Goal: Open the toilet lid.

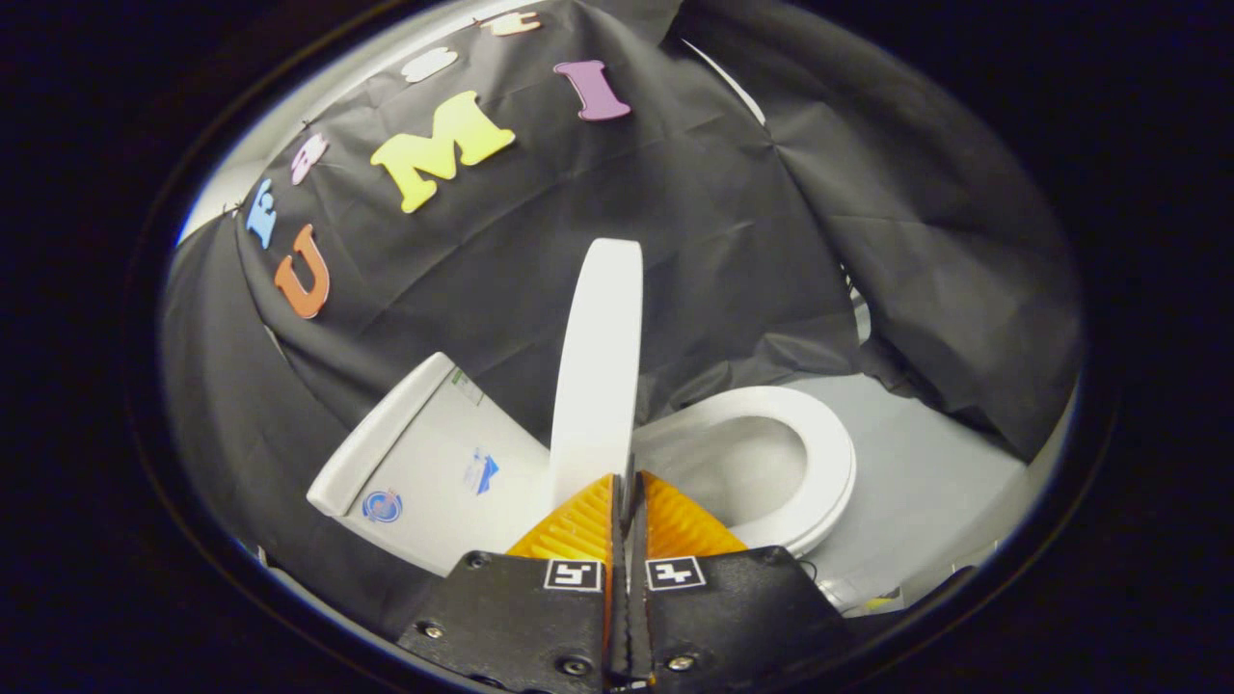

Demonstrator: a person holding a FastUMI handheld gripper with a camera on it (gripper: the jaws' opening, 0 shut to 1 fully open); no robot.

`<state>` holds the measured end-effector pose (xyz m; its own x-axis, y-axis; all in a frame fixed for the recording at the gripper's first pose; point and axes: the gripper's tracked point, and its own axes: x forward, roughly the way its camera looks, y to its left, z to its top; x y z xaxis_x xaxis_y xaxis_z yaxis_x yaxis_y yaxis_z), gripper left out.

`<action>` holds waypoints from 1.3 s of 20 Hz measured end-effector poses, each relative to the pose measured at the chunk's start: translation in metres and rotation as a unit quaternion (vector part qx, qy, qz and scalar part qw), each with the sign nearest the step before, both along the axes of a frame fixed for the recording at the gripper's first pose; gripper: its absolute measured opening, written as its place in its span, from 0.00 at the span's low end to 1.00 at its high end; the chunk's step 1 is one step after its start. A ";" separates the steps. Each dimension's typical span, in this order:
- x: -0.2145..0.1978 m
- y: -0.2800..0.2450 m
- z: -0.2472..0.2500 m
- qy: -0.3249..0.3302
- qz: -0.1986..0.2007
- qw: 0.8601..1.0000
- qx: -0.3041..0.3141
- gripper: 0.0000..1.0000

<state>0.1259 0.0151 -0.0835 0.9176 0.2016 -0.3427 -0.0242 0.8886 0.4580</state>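
Note:
The white toilet lid [598, 366] is raised and seen edge-on, rising straight out from my fingertips. To its right lies the white seat ring [819, 453] around the bowl's inside [737, 472]. To its left is the white tank [434, 463] with small stickers on it. My gripper [627, 479] is shut, its fingers pressed together with nothing visible between them. The tips sit right at the lid's near edge, apparently touching it.
Black cloth [733, 241] hangs close behind and around the toilet. A pale grey floor [925, 482] lies beyond the seat ring. Some small items [868, 602] lie near the toilet's base, too small to make out.

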 end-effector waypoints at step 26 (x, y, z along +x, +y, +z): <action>0.003 -0.003 -0.006 -0.043 0.043 0.989 -0.138 0.08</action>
<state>0.1287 0.0118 -0.0892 0.9292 0.1905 -0.3166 -0.1342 0.9723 0.1911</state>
